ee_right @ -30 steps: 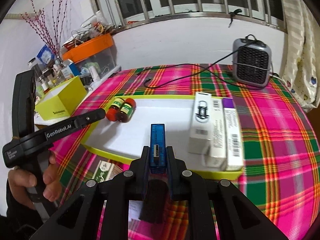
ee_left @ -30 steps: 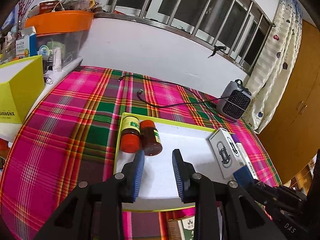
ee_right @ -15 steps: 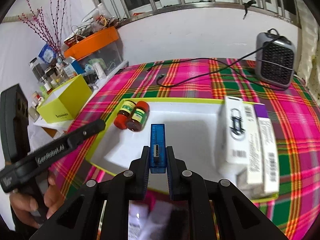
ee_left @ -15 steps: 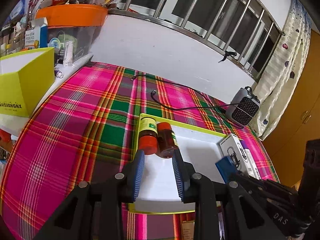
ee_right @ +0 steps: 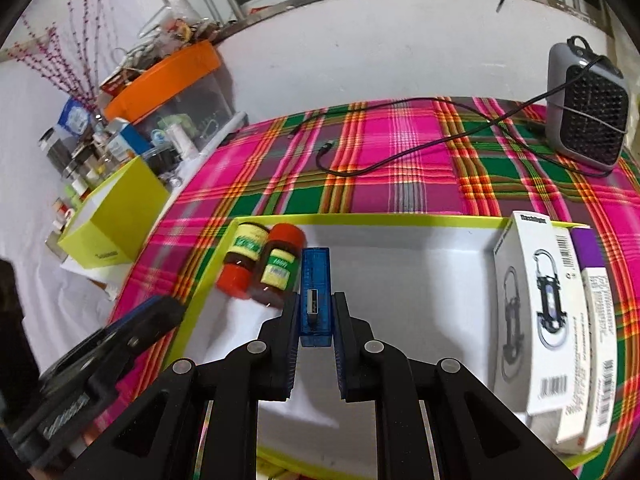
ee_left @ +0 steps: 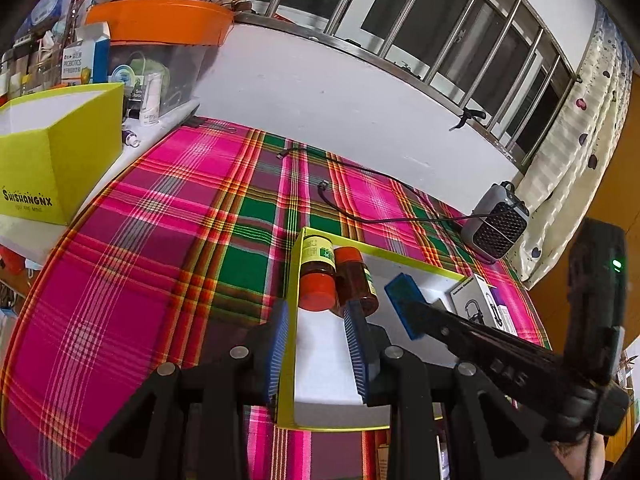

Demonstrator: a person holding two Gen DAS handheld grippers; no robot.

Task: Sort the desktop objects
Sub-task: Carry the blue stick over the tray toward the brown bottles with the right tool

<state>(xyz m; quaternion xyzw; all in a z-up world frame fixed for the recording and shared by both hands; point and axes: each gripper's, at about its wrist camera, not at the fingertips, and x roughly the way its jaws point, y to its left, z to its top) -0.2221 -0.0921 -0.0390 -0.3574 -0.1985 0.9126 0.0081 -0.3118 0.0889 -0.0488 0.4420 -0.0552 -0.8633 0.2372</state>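
My right gripper (ee_right: 316, 320) is shut on a translucent blue USB device (ee_right: 316, 280), held over the white tray (ee_right: 420, 280) with the yellow-green rim. Its tip hangs just right of two red-capped jars (ee_right: 260, 268) lying in the tray's left end. From the left wrist view the same blue device (ee_left: 404, 304) sits beside those jars (ee_left: 336, 280). My left gripper (ee_left: 318, 344) is open and holds nothing, straddling the tray's left rim (ee_left: 290, 344). White product boxes (ee_right: 532, 320) lie at the tray's right end.
A grey mini heater (ee_right: 588, 104) with a black cable (ee_right: 400, 156) stands at the back right of the plaid tablecloth (ee_right: 400, 192). A yellow-green box (ee_left: 52, 168) and an orange-lidded bin (ee_left: 160, 40) sit at the left, off the cloth.
The right gripper has carried the blue device forward and left, closer to the jars. The left gripper has shifted left toward the tray's left rim, still open.
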